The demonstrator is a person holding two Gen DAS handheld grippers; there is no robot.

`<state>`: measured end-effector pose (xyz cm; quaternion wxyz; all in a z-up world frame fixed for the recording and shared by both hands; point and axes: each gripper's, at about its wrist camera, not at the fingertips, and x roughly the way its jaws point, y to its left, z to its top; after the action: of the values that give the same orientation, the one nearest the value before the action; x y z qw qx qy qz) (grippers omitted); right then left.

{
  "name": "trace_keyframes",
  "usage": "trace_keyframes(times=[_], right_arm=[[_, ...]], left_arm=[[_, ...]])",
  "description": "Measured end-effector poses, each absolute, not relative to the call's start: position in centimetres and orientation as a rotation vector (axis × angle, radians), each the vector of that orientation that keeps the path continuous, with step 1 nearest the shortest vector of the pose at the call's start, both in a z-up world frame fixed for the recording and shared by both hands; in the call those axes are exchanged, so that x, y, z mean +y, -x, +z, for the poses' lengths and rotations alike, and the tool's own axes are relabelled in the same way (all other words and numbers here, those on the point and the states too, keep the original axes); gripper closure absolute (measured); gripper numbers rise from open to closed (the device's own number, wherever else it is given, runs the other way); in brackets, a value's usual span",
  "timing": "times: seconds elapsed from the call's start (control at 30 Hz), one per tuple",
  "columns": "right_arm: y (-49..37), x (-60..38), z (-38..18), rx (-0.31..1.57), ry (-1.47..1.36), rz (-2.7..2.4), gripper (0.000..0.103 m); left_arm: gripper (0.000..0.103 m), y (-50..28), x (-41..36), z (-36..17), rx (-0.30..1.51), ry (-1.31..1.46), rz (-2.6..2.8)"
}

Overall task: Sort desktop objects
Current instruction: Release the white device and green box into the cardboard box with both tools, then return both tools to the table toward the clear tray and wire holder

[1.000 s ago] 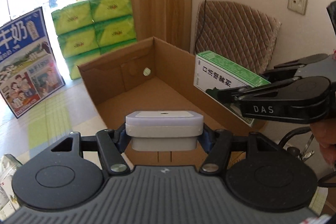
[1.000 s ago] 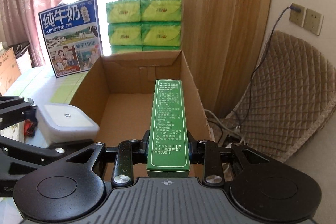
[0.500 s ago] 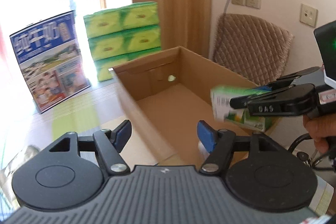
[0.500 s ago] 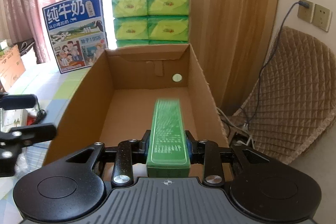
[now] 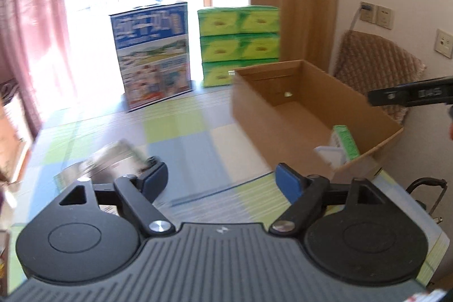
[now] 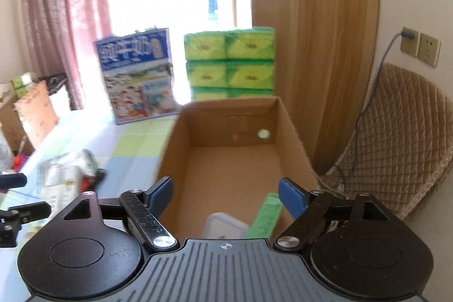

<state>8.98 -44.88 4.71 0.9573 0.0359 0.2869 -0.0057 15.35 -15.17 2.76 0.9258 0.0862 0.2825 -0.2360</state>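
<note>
Below the spread right claw [image 6: 225, 194], green box [image 6: 267, 214] lies in cardboard box [image 6: 294, 132]

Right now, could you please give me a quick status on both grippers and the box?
Left gripper open, empty. Right gripper open, empty. Green carton and white container lying inside cardboard box. Crumpled packet on table; nothing blocking it.
</note>
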Motion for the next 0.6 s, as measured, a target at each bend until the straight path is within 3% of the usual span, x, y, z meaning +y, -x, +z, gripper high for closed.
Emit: trace_keyframes(times=[0.27, 0.33, 0.6], right_arm=[[-4.5, -36.4, 5.0, 0.572, -0.053, 0.118, 0.007], [-3.8, -34.4, 4.5, 0.585, -0.054, 0.154, 0.002], [-2.3, -29.9, 0.9, 0.661, -0.083, 0.223, 0.002]], left_arm=[[0.002, -10.4, -5.5, 3.1, 0.599, -0.141, -0.324], [0.001, -9.5, -3.3, 3.0, 0.604, -0.139, -0.281], [0.001, -7.0, 2.9, 1.1, 0.634, -0.119, -0.186]])
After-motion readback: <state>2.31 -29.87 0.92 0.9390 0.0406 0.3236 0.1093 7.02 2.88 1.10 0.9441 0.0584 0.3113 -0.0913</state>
